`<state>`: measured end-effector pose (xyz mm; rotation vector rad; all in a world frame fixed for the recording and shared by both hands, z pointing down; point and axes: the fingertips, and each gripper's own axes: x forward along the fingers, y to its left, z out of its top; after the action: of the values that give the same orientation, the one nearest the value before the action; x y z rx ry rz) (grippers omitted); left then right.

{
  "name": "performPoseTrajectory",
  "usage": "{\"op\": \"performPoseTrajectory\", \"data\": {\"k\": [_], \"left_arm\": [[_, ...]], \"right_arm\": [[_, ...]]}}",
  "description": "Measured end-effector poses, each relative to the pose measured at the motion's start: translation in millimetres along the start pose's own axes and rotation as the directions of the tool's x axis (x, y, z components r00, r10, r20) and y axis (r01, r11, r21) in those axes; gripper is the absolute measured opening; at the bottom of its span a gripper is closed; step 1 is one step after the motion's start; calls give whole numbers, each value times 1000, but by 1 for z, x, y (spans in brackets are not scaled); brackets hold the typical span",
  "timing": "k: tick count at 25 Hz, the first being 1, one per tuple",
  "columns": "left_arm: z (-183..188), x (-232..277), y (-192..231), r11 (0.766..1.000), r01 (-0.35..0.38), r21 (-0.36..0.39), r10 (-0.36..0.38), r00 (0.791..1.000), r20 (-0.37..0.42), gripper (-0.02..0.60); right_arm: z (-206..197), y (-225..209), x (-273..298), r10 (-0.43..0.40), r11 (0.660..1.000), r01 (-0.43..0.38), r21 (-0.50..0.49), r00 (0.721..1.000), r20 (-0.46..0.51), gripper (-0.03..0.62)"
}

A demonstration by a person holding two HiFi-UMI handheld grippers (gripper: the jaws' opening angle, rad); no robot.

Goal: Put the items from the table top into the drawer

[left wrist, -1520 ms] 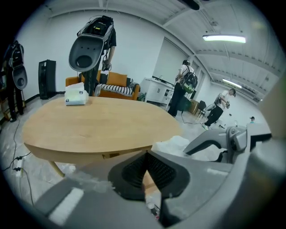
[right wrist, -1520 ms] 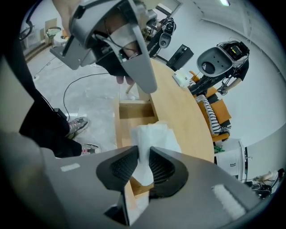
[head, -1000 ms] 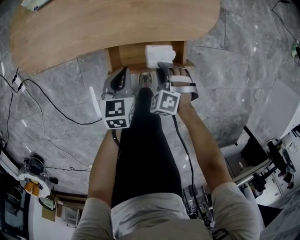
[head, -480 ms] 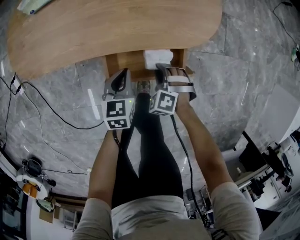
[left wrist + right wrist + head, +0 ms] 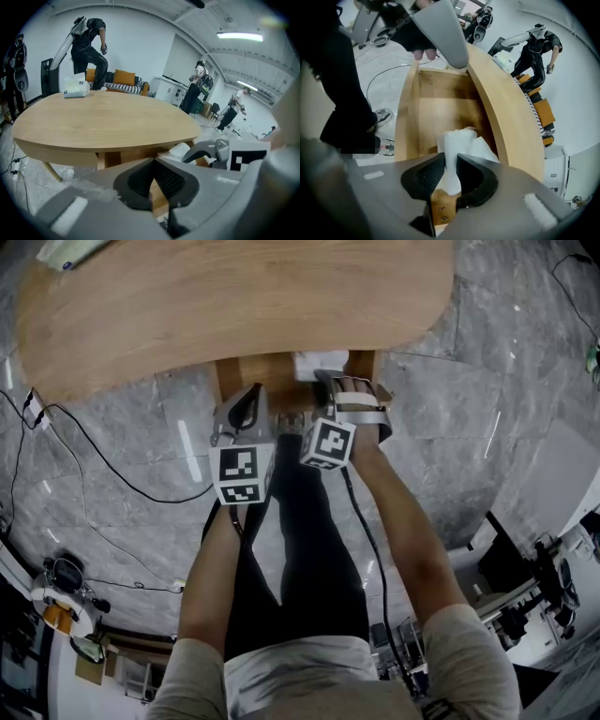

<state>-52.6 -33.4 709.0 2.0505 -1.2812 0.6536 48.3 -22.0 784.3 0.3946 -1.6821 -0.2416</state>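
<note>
Okay, my right gripper (image 5: 449,183) pinches the white tissue pack (image 5: 459,140) over the open drawer (image 5: 440,101); I'd lower it well inside, clear of the walls, before releasing. Left gripper (image 5: 152,180) is pressed together, empty.

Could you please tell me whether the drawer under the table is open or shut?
Open: the drawer stands pulled out from under the table, its wooden floor showing.

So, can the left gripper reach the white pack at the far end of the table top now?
Probably yes: the left gripper is empty, jaws shut, and the table top between it and the white pack lies bare. It must first open.
</note>
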Motion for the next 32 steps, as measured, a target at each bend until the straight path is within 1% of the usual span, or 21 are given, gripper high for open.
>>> {"op": "performPoseTrajectory", "data": {"k": [4, 9, 13, 17, 19, 21, 25, 29, 32], "left_arm": [[-2, 2, -1, 1000, 4, 4, -4, 1000, -3, 17], [-4, 3, -3, 1000, 8, -1, -8, 1000, -8, 17], [-5, 1, -2, 1000, 8, -3, -8, 1000, -18, 17], [-6, -2, -3, 1000, 9, -6, -9, 1000, -25, 17], [-6, -3, -3, 1000, 10, -10, -10, 1000, -30, 17], [-5, -4, -2, 1000, 12, -14, -13, 999, -36, 17], [-5, -6, -5, 1000, 20, -21, -21, 999, -44, 17], [-4, -11, -8, 999, 26, -24, -27, 998, -49, 17], [1, -16, -7, 999, 23, -29, -24, 999, -46, 17]], "right_arm": [[4, -1, 6, -7, 1000, 7, -5, 1000, 5, 86], [2, 4, 13, 2, 1000, -2, -15, 1000, 0, 86], [3, 4, 14, 29, 1000, -29, -4, 1000, -3, 89], [2, 6, 15, 62, 998, -62, -17, 998, -13, 97], [3, 6, 15, 86, 996, -86, -18, 996, -13, 111], [4, 7, 16, 112, 994, -112, -8, 994, -14, 144], [4, 8, 16, 145, 989, -145, 5, 989, -24, 187], [2, 7, 12, 165, 986, -165, 26, 986, -31, 207], [1, 3, 6, 161, 986, -159, 57, 987, -27, 215]]}}
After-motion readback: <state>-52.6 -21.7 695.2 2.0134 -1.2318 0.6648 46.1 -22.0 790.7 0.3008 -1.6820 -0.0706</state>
